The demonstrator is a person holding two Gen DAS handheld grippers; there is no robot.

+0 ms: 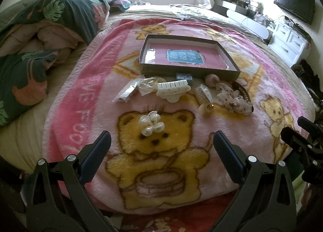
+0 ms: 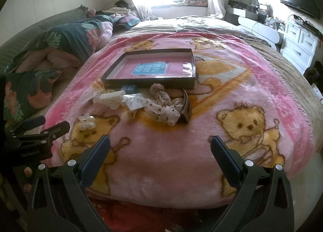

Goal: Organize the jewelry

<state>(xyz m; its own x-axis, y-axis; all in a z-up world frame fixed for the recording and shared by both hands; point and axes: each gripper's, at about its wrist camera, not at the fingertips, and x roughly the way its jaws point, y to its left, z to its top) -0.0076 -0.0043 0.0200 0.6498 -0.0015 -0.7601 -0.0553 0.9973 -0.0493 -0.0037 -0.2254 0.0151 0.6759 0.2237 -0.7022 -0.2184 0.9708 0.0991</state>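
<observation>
Straight ahead of the left gripper [image 1: 161,141], whose fingers are spread wide and empty, a small pearly claw clip [image 1: 151,125] is seen on the bear blanket [image 1: 222,127] — its long axis set slantwise. The right gripper [image 2: 160,145], likewise spread, is pointed at bare blanket. Beyond, the remaining clips and the box [image 1: 230,70] are crowded together — the packets' contents cannot be made out.

Pink blanket [image 1: 97,94] border lettered "FOO", seen sideways; blue label [image 1: 183,56] inside shallow box [image 1: 189,71] printed with Chinese characters, too blurred to read.
</observation>
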